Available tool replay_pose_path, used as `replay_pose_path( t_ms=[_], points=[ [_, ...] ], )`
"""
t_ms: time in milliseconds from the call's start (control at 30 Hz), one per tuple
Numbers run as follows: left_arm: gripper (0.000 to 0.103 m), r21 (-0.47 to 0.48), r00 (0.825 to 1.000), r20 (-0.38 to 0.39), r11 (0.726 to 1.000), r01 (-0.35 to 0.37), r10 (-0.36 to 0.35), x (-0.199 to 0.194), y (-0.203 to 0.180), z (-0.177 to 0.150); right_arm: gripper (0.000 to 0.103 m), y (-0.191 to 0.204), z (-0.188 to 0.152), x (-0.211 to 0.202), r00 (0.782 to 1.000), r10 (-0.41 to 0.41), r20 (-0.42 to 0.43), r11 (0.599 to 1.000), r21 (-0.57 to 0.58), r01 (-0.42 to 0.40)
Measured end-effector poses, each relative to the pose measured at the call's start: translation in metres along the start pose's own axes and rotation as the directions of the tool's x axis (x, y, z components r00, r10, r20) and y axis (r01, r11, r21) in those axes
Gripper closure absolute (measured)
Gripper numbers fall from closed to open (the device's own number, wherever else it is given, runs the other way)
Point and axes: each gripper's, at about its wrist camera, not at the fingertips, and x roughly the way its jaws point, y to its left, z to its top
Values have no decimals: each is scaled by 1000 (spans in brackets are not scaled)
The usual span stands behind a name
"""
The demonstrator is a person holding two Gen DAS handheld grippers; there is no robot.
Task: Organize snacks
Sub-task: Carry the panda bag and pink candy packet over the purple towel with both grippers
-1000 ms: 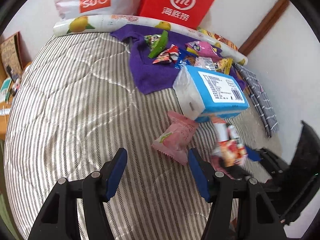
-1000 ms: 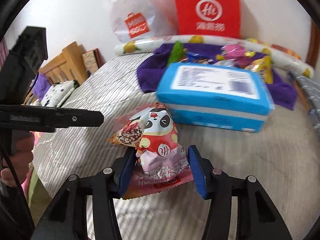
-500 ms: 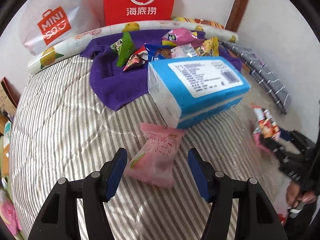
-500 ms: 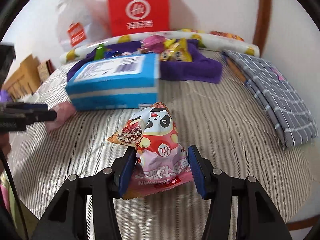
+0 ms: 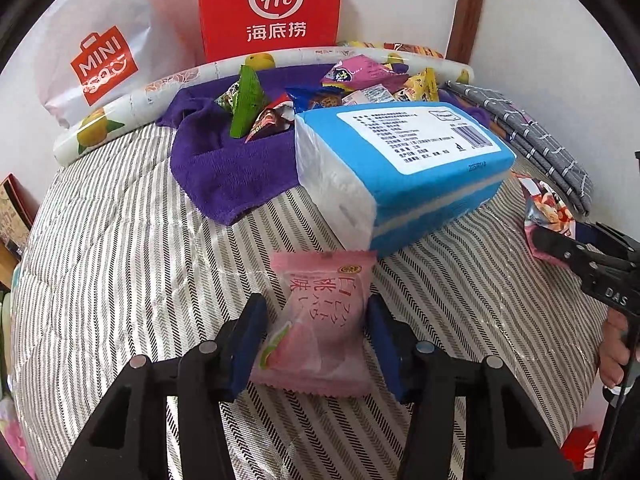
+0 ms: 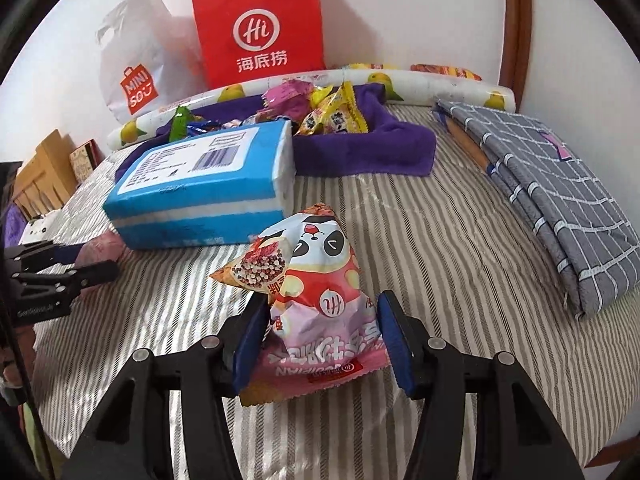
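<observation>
My left gripper (image 5: 314,344) is open, its jaws on either side of a pink snack packet (image 5: 320,324) that lies on the striped bed. My right gripper (image 6: 320,336) is shut on a panda snack bag (image 6: 308,276), held above the bed; that bag also shows in the left wrist view (image 5: 546,212) at the right. A purple towel (image 5: 228,164) at the back holds a pile of several snacks (image 5: 360,84). The pink packet shows at the left of the right wrist view (image 6: 100,248).
A blue tissue pack (image 5: 404,164) lies just behind the pink packet. A red paper bag (image 5: 272,4), a white Miniso bag (image 5: 100,56) and a rolled fruit-print mat (image 5: 132,108) stand along the wall. A folded grey checked cloth (image 6: 560,184) lies at the right.
My left gripper has moved forward and right until the pink packet lies between its jaws. My right gripper has swung right with the panda bag still in it.
</observation>
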Motion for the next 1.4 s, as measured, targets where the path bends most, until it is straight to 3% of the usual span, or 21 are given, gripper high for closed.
replay_pose_path(
  t_ms=[167,833,933,1267,1400],
  points=[
    [54,13,1000,24,1000,-17,17,-1,-4,-3,46,-4,3,9,999,20,-25,1000,16,-19],
    [54,-28,999,33,999,23,-22,-2,2,-4,46,-4,2,11,999,13,-35,1000,-1,-13],
    [62,-32,999,35,999,-4,5,-3,2,-4,46,-3,3,12,999,7,-40,1000,-5,-7],
    [68,-77,1000,-20,997,-2,1,-11,11,0,46,1,4,13,999,-18,-51,999,-27,17],
    [69,-160,997,-24,985,70,-75,-20,24,0,49,-1,7,11,998,-7,-70,1000,-5,7]
  ],
)
